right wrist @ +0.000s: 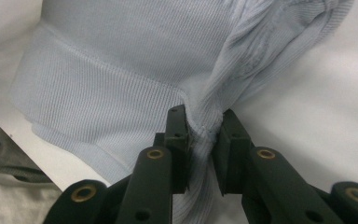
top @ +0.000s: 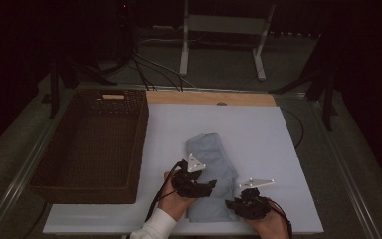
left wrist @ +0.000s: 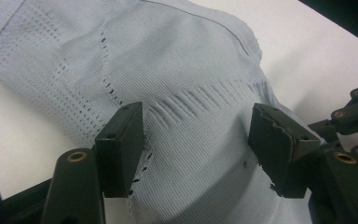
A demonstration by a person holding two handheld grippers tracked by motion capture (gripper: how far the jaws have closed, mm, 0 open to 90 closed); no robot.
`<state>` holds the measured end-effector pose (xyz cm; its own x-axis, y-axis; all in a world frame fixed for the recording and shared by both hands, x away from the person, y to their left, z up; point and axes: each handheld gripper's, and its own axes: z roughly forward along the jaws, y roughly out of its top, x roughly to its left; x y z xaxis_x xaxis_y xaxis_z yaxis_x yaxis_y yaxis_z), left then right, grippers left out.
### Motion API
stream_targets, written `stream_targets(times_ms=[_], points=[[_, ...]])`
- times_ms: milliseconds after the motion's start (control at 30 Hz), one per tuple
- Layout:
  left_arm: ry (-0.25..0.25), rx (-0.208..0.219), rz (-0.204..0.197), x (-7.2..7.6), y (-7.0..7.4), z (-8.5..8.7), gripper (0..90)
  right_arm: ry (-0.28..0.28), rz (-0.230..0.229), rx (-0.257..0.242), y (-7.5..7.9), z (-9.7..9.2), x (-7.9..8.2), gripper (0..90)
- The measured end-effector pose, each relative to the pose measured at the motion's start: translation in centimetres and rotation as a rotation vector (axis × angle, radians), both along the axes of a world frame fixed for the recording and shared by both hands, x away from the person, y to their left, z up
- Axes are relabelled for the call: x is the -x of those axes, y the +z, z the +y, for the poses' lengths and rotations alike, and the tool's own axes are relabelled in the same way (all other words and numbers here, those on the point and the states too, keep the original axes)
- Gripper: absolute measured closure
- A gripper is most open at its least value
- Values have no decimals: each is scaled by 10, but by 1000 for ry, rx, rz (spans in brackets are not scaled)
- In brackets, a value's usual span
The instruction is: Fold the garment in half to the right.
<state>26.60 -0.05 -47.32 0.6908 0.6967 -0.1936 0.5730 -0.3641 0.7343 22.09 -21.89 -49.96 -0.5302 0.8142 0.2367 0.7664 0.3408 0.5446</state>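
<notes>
The garment (top: pixel 211 172) is pale blue-grey knit, finely ribbed, with rows of small eyelet holes and a wider ribbed band at its hem. The surface (top: pixel 258 134) is white with a light wooden strip along its far edge. The basket (top: pixel 92 144) at the left is dark brown wicker. Both grippers' fingers (right wrist: pixel 177 140) are black with brass-coloured rivets.

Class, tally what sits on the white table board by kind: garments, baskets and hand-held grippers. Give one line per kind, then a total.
Light blue knit garment: 1
Brown woven basket: 1
Black grippers: 2, the left gripper and the right gripper
Total: 4
</notes>
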Motion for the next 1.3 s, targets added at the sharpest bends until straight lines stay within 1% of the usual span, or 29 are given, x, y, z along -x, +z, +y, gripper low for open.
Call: stream_targets(times_ms=[133, 233, 467, 567, 733, 833, 933, 1067, 1100, 1167, 1200, 1300], points=[[-6, 11, 11, 2, 0, -3, 362, 1, -11, 22, 2, -4, 2, 775], [-14, 17, 16, 4, 0, -6, 359, 1, -19, 28, 3, -8, 3, 775], [-24, 33, 18, 8, -1, -11, 341, -17, -26, 20, 3, -21, 5, 774], [-30, 37, 20, 9, -1, -12, 332, -24, -29, 22, 3, -23, 6, 774], [-48, 52, 18, 10, -1, -14, 312, -48, -28, 19, 4, -31, 6, 775], [-51, 70, 15, 10, 0, -13, 278, -61, -31, 18, 4, -35, 6, 775], [-49, 82, 8, 9, 2, -11, 220, -65, -31, 18, 4, -37, 6, 775], [-33, 82, -19, 8, 7, -7, 143, -68, -30, 16, 4, -38, 6, 775], [-27, 81, -21, 7, 8, -7, 104, -70, -30, 15, 4, -38, 6, 775], [-26, 74, -30, 6, 10, -5, 60, -71, -29, 13, 4, -39, 6, 775], [-24, 78, -31, 5, 11, -4, 38, -71, -30, 13, 4, -39, 6, 775], [-22, 74, -40, 3, 13, -1, 7, -72, -32, 13, 4, -39, 6, 775]])
